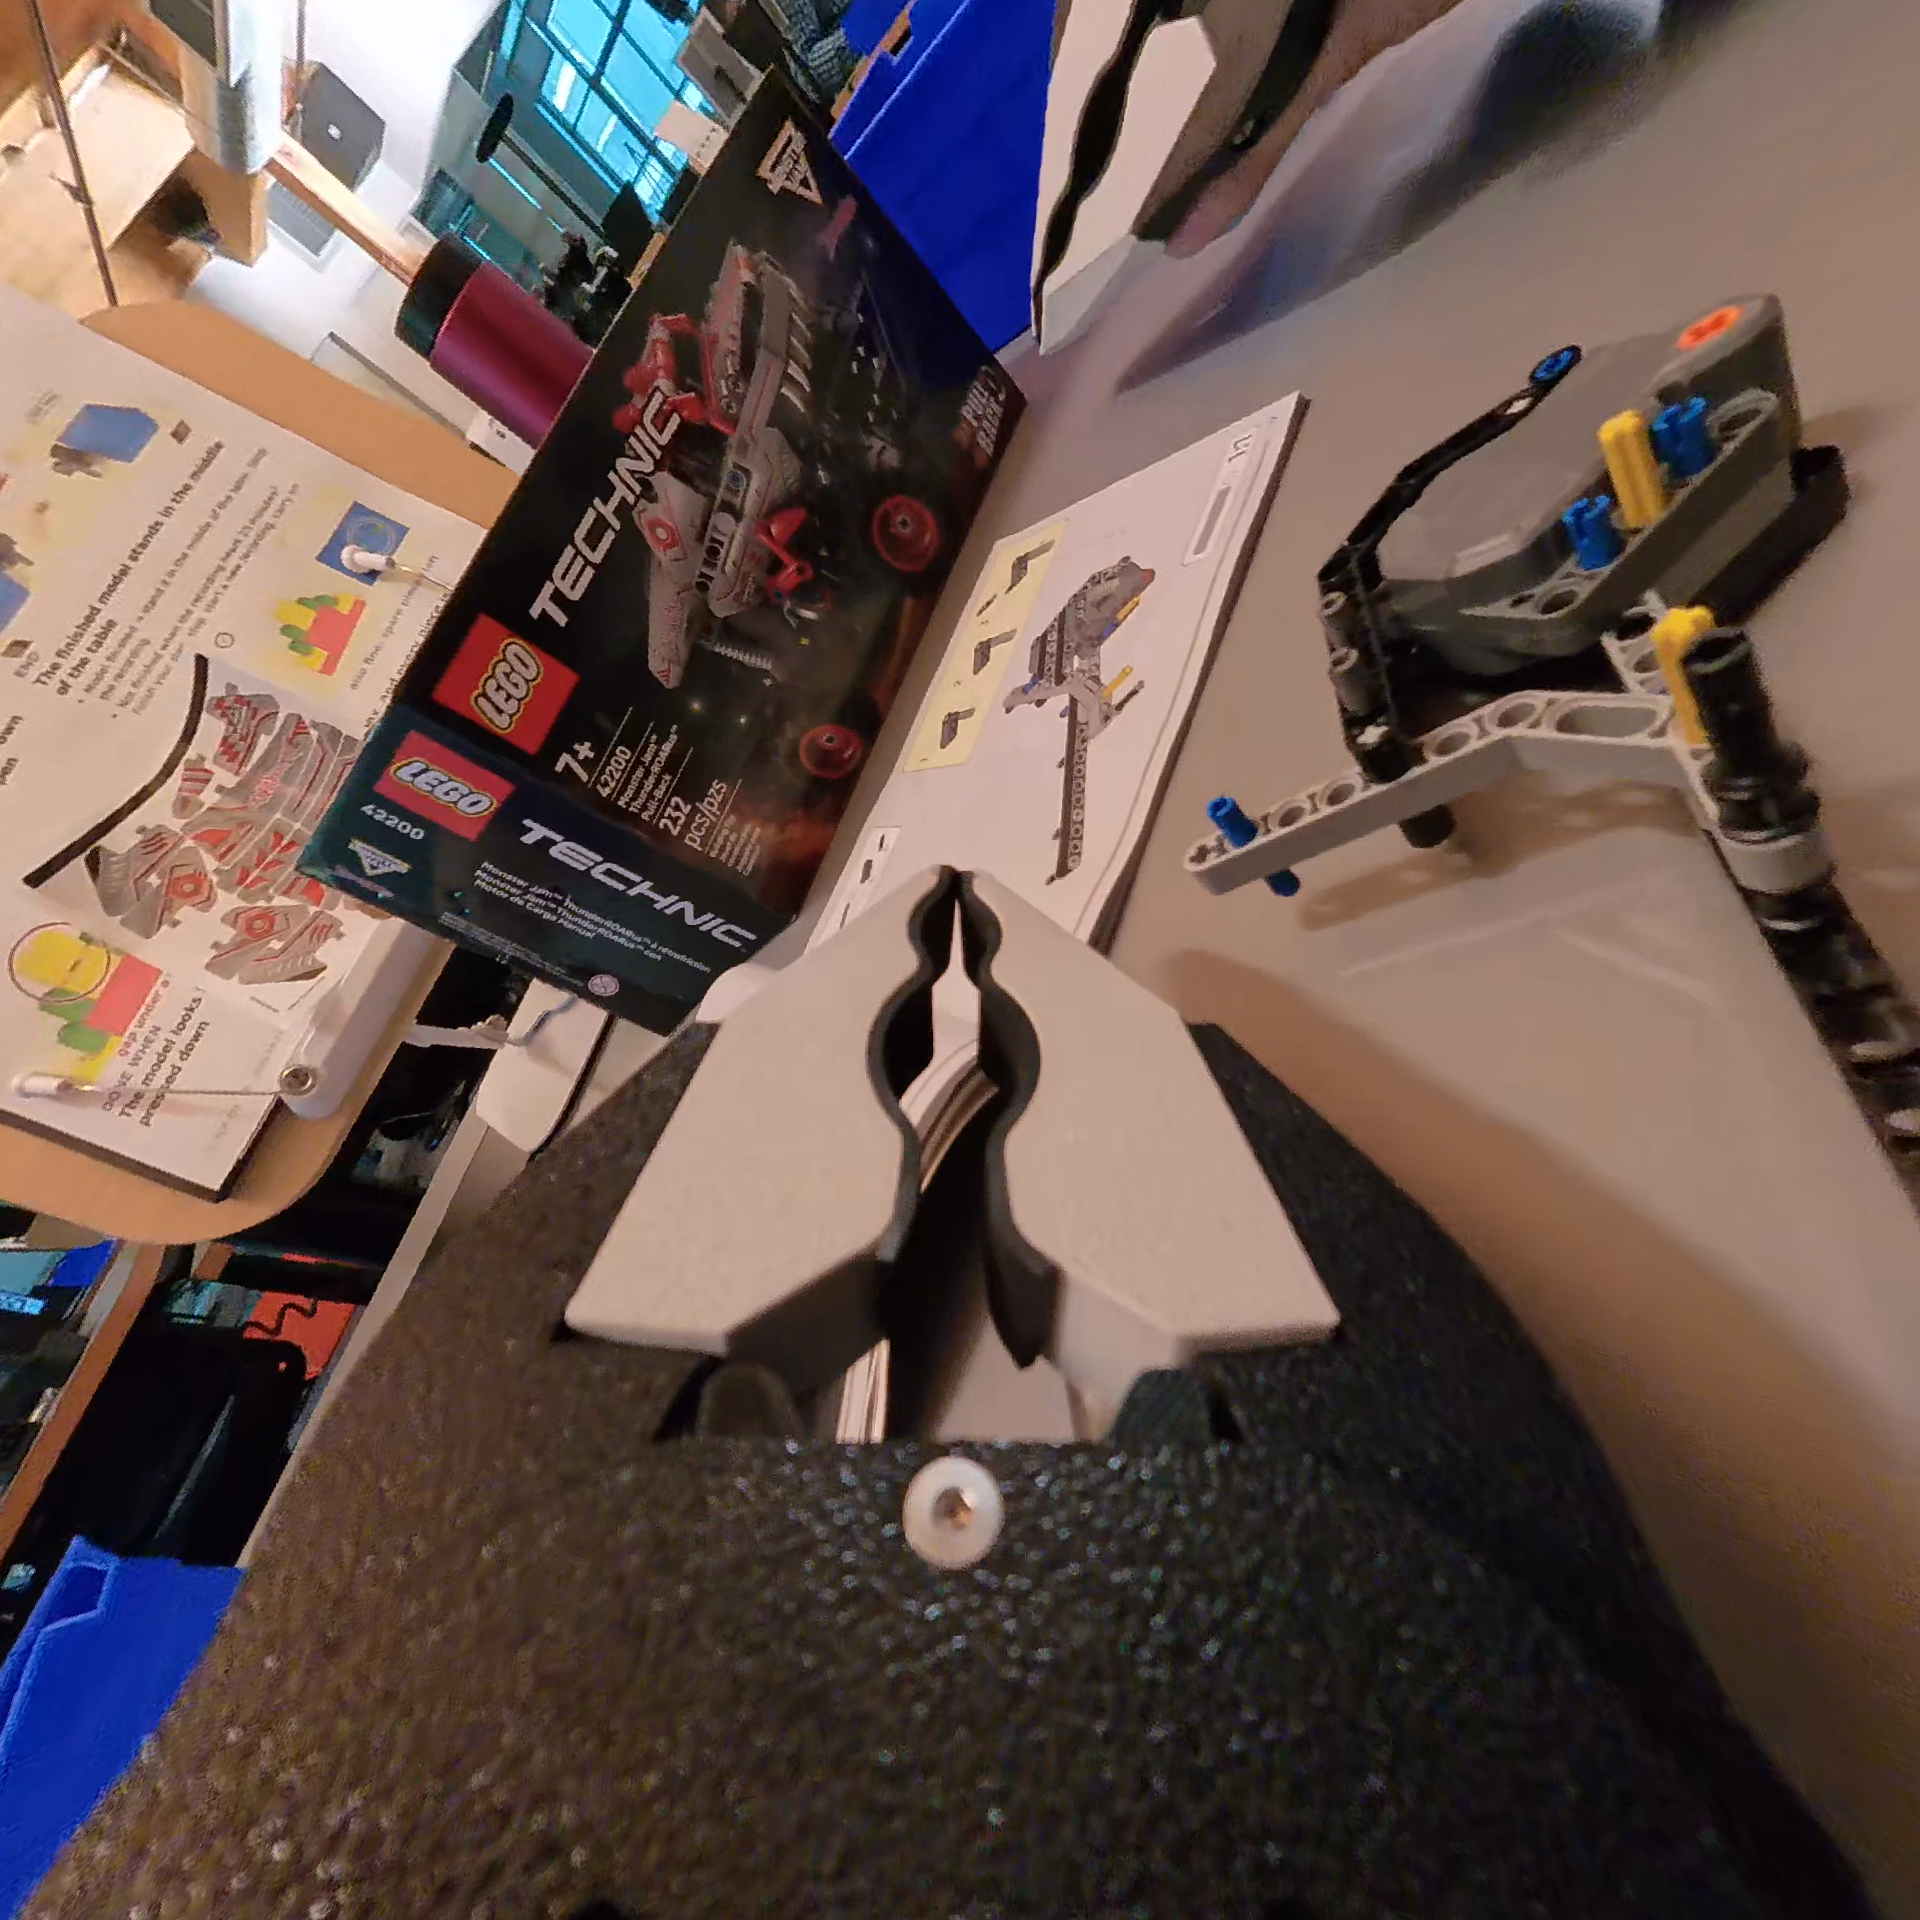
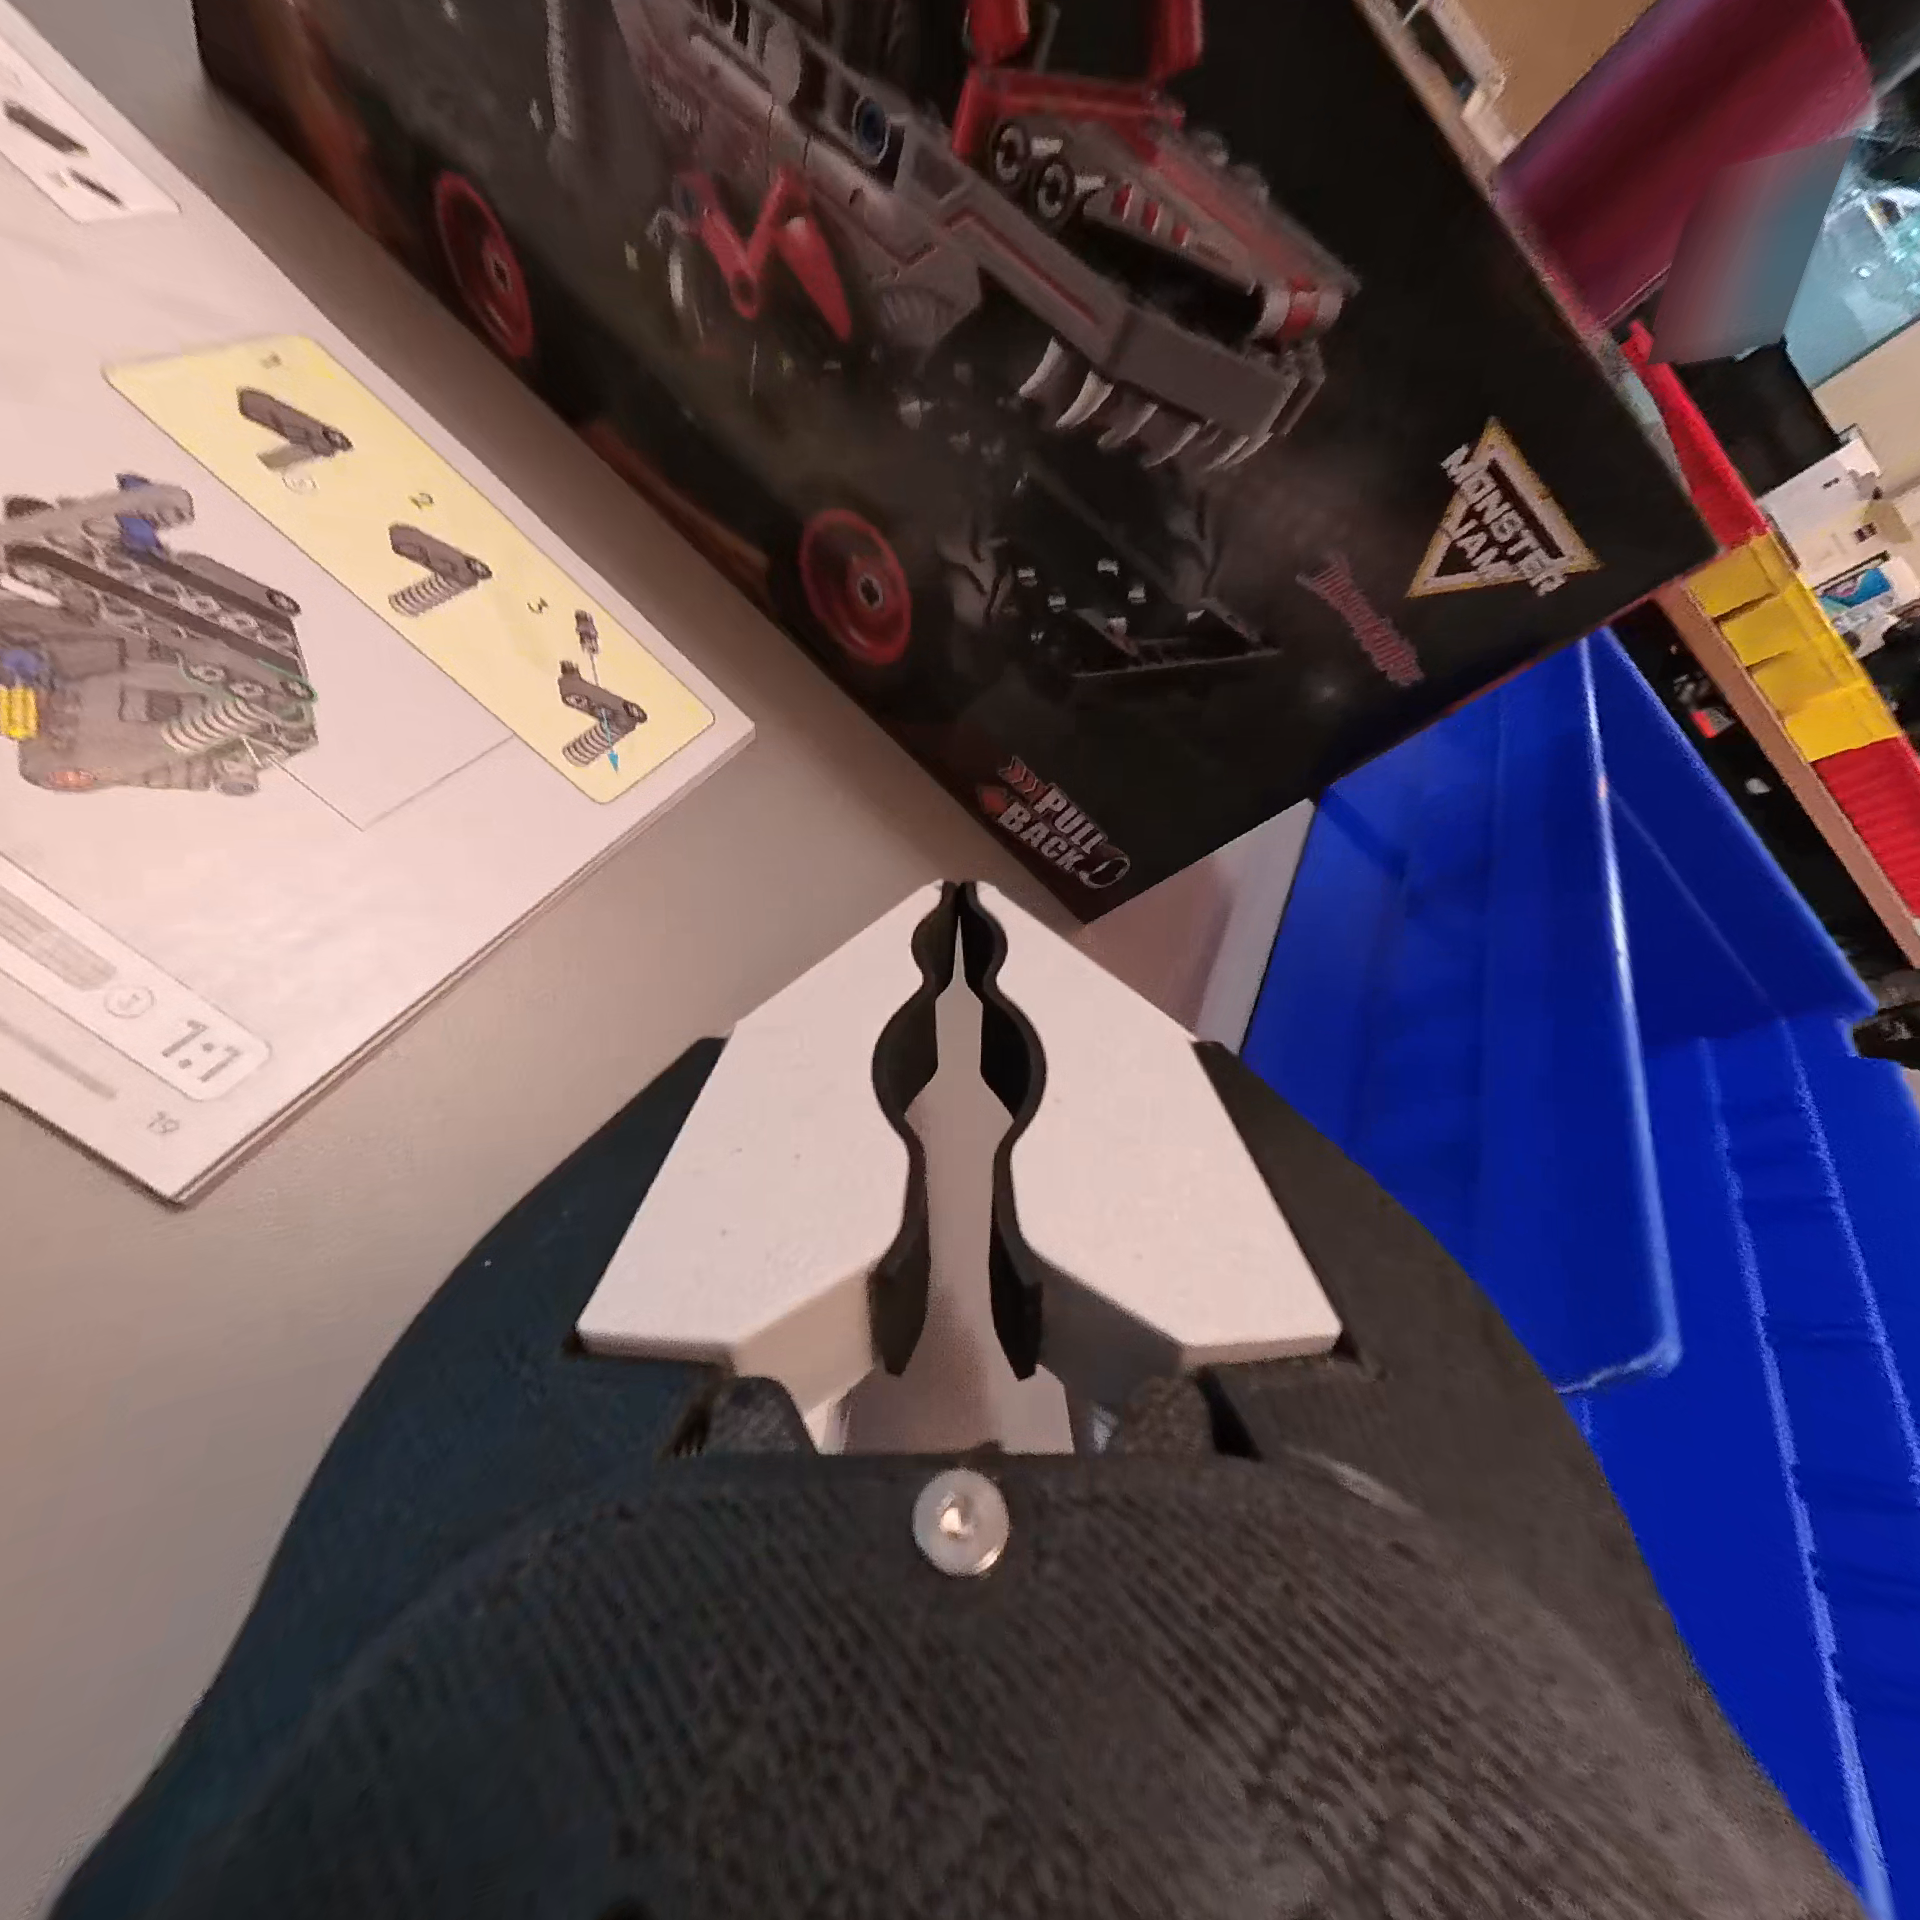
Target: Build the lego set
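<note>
Grey tabletop point(image 1: 1403, 1091) carries the black set box point(image 1: 717, 582) standing upright, with the open instruction booklet point(image 1: 1132, 623) flat beside it and a blue bin point(image 2: 1558, 1039) past the box's end. Right of the booklet lies the partly built model point(image 1: 1558, 582), grey and black with blue and yellow pins. Left gripper point(image 1: 958, 883) and right gripper point(image 2: 958, 894) both hover with jaws pressed together at the tips, gripping nothing.

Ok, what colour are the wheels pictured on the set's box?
Red wheels on the box, clearest in the right wrist view.
</note>
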Demonstrator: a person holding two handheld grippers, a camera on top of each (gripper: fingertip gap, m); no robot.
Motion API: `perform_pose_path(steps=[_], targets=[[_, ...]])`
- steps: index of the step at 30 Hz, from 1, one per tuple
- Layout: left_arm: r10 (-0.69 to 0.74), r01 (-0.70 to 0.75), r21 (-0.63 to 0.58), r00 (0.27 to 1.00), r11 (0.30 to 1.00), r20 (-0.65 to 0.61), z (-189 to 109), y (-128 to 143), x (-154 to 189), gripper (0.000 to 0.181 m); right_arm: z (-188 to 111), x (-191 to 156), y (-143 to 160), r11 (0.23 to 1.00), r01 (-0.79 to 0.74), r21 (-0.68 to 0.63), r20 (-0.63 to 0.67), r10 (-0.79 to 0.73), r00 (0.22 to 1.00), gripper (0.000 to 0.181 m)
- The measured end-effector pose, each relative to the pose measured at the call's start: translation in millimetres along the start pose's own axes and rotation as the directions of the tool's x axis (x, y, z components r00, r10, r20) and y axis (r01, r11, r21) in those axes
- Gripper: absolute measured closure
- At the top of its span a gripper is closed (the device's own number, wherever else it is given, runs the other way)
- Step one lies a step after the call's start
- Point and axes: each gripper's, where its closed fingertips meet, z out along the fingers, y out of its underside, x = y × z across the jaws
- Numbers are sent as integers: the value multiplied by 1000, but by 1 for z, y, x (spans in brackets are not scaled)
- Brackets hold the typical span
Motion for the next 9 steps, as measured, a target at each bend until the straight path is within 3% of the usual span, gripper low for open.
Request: perform_pose_path(steps=[9], targets=[[22,-22,0,1000,1000,2,1,-1,2,181,5,-7,7,1000,1,-18,25,-1,1000,181]])
